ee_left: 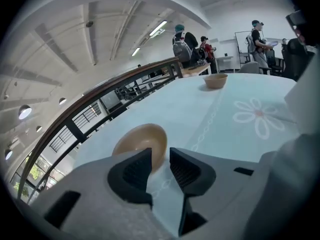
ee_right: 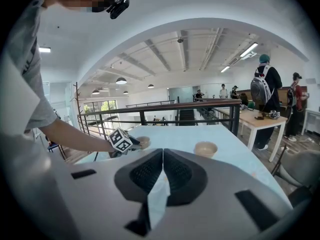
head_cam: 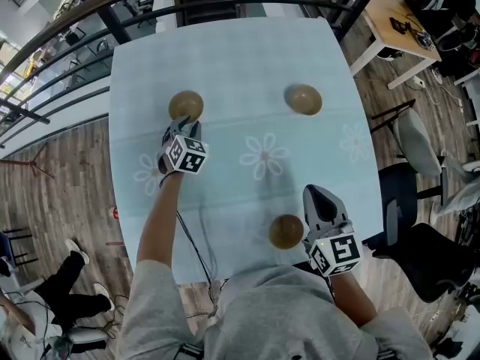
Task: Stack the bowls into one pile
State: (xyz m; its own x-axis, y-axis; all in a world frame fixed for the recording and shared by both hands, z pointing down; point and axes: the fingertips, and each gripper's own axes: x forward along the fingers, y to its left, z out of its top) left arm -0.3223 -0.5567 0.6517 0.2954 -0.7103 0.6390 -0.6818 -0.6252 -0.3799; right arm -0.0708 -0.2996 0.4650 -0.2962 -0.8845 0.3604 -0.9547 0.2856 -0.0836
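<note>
Three tan bowls stand apart on the pale blue table (head_cam: 232, 58). My left gripper (head_cam: 182, 127) reaches the near side of the left bowl (head_cam: 185, 105). In the left gripper view its jaws stand open (ee_left: 160, 165), and the bowl (ee_left: 142, 141) sits just past the tips, its near rim level with the gap and no pad pressing on it. The far right bowl (head_cam: 304, 99) shows behind (ee_left: 215, 80). My right gripper (head_cam: 316, 194) is shut and empty (ee_right: 163, 155), hovering beside the near bowl (head_cam: 286, 231), which is to its left.
A dark railing (head_cam: 90, 21) runs along the table's far and left sides. A wooden desk (head_cam: 401, 21) and chairs (head_cam: 416, 145) stand to the right. Several people stand beyond the table (ee_right: 263, 91). A flower print (head_cam: 264, 157) marks the table's middle.
</note>
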